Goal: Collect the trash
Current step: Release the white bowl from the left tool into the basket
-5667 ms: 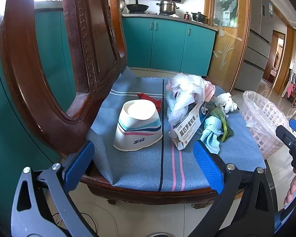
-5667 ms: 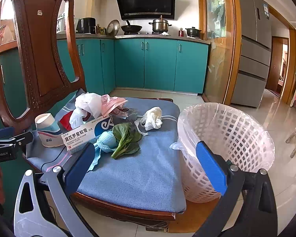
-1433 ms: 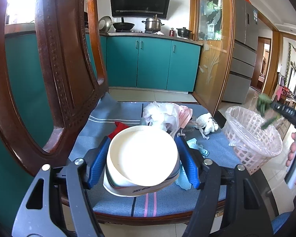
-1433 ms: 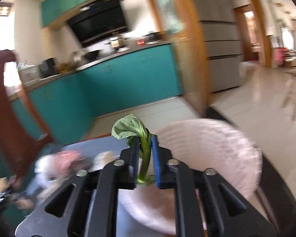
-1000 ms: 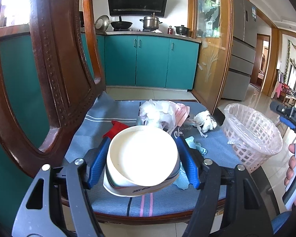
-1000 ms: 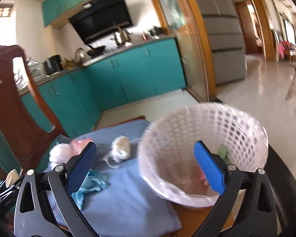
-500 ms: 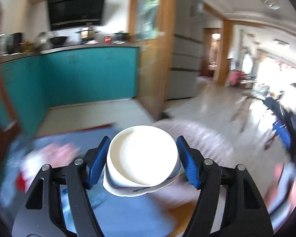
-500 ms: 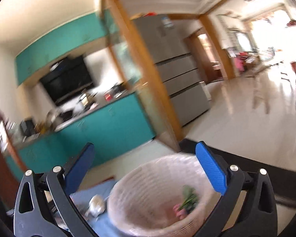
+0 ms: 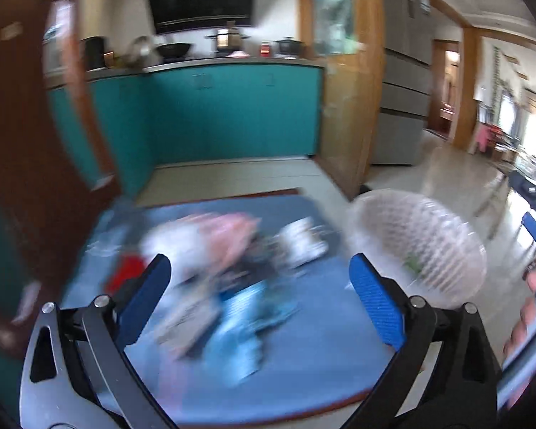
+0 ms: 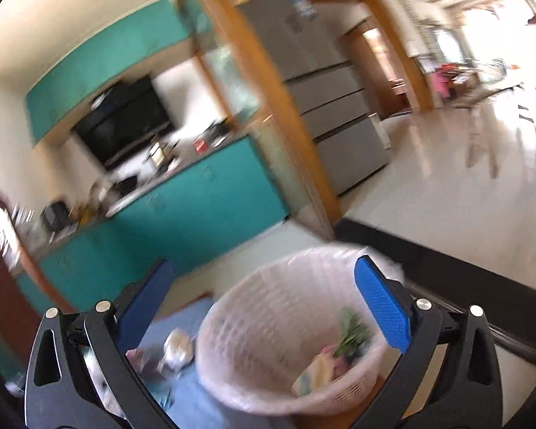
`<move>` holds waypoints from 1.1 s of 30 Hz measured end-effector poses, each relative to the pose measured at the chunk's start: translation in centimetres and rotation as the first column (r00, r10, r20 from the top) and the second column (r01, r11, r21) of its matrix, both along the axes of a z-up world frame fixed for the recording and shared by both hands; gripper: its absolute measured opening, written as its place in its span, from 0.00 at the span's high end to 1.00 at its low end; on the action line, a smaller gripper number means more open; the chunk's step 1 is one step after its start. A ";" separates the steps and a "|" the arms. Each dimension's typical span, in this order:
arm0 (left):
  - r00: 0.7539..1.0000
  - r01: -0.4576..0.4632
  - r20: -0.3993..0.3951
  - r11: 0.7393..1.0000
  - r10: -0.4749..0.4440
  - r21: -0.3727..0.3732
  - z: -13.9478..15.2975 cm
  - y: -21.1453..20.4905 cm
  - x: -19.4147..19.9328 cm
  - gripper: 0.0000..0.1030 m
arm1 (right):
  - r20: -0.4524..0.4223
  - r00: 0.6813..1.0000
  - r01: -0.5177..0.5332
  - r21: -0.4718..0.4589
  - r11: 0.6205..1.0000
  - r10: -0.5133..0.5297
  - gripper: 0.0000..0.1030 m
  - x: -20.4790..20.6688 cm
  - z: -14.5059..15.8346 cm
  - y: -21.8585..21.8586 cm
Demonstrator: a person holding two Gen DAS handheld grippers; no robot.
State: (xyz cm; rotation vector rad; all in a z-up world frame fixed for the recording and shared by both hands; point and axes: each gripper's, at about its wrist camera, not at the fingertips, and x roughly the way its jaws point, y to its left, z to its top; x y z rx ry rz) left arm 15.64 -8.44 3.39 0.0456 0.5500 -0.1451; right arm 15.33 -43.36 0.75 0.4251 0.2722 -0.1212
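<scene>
Trash point(image 9: 232, 271) lies blurred on the blue chair cushion point(image 9: 303, 375), beside the white basket point(image 10: 268, 386). It looks light and soft; pinch each piece at a loose fold. Left tongs point(image 9: 259, 304) and right tongs point(image 10: 268, 307) are wide, empty.

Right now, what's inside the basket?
In the right wrist view, the basket holds a green leafy vegetable and a pale paper bowl, with something pink between them. Motion blur and the near wall hide anything lower down.
</scene>
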 end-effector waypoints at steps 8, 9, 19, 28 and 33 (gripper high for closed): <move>0.981 -0.181 -0.085 0.979 0.174 -0.095 -3.4 9.8 -3.4 0.03 | -0.157 0.940 -0.331 -0.201 0.922 0.303 0.03 0.6 -1.1 10.7; 0.982 -0.174 -0.087 0.983 0.168 -0.066 -3.8 9.9 -3.1 0.03 | -0.169 0.929 -0.360 -0.209 0.909 0.329 0.03 0.4 -1.2 11.8; 0.987 -0.128 -0.100 0.991 0.123 -0.047 -4.6 9.9 -3.6 0.03 | -0.219 0.897 -0.432 -0.242 0.869 0.385 0.03 -0.2 -1.8 15.6; 0.987 -0.122 -0.112 0.991 0.115 -0.059 -4.8 10.2 -3.8 0.03 | -0.229 0.898 -0.427 -0.251 0.869 0.375 0.03 0.1 -2.4 16.3; 0.988 -0.115 -0.114 0.992 0.108 -0.058 -4.7 10.0 -3.9 0.03 | -0.233 0.896 -0.432 -0.259 0.864 0.378 0.03 0.2 -2.4 16.6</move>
